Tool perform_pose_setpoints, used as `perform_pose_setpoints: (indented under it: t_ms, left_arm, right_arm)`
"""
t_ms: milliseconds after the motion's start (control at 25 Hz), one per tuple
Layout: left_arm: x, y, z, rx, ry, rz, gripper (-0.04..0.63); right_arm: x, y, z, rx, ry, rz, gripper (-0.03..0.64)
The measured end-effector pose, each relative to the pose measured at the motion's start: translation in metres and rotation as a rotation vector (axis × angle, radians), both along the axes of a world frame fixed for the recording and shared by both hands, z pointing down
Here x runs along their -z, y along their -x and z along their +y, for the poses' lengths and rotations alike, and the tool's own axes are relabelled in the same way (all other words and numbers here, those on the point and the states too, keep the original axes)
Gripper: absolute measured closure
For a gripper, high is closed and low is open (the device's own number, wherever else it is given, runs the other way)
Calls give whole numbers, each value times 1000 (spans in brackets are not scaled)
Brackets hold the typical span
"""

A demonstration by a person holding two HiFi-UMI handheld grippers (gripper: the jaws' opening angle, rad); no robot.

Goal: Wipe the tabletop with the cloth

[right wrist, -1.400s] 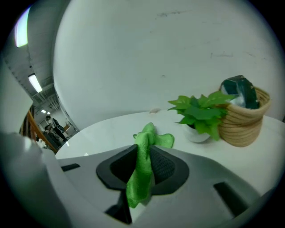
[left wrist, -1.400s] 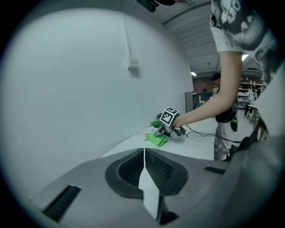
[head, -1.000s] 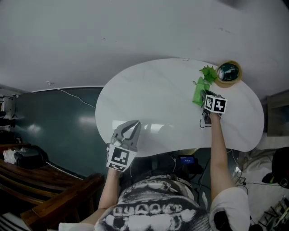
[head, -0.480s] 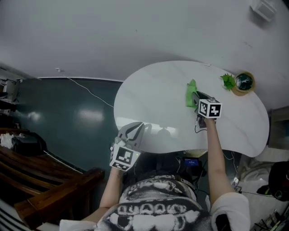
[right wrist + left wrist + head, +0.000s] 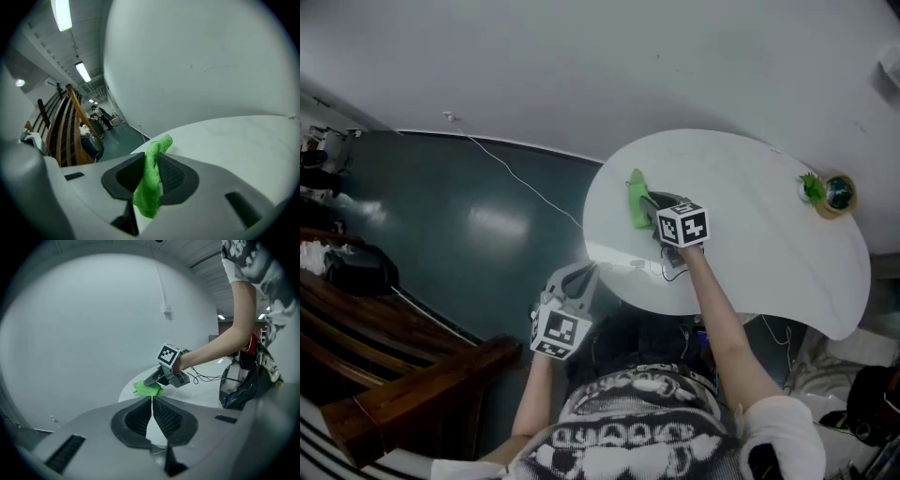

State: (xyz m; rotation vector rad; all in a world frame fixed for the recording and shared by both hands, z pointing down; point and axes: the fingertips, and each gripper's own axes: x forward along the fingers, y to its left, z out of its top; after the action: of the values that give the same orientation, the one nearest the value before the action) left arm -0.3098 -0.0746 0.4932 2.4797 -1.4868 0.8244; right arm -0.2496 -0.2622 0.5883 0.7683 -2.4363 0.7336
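Observation:
A green cloth [image 5: 636,198] rests on the left part of the white oval tabletop [image 5: 750,225], with my right gripper [image 5: 649,203] shut on it. In the right gripper view the cloth [image 5: 151,180] is pinched between the jaws and its free end points out over the table [image 5: 243,140]. My left gripper [image 5: 574,281] hangs off the table's near-left edge, shut and empty. The left gripper view shows its jaws [image 5: 152,404] pressed together, and beyond them the cloth [image 5: 147,388] under the right gripper [image 5: 151,379].
A small green plant [image 5: 811,187] and a round tape roll [image 5: 839,194] sit at the table's far right edge. A white cable [image 5: 516,178] crosses the dark floor on the left. Wooden furniture [image 5: 412,375] stands at lower left. A wall lies behind the table.
My right gripper has dragged the cloth leftward across the tabletop, from beside the plant to the left end. The left gripper stayed by the near edge.

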Motion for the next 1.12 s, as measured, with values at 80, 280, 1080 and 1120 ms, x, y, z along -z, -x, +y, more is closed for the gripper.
perform_pose_setpoints:
  t_ms: [80, 280, 1080, 1120]
  left_arm:
    - [-3, 17, 8, 21, 7, 4, 588]
    - [-11, 42, 17, 63, 28, 21, 588]
    - [-10, -82, -54, -160, 14, 10, 588]
    - [-10, -96, -58, -174, 12, 9, 588]
  right_arm:
    - [-3, 36, 13, 55, 4, 3, 532]
    - [-19, 92, 35, 146, 33, 28, 532]
    - [-45, -123, -15, -172, 100, 68, 532]
    - [-46, -143, -16, -191, 99, 72, 532]
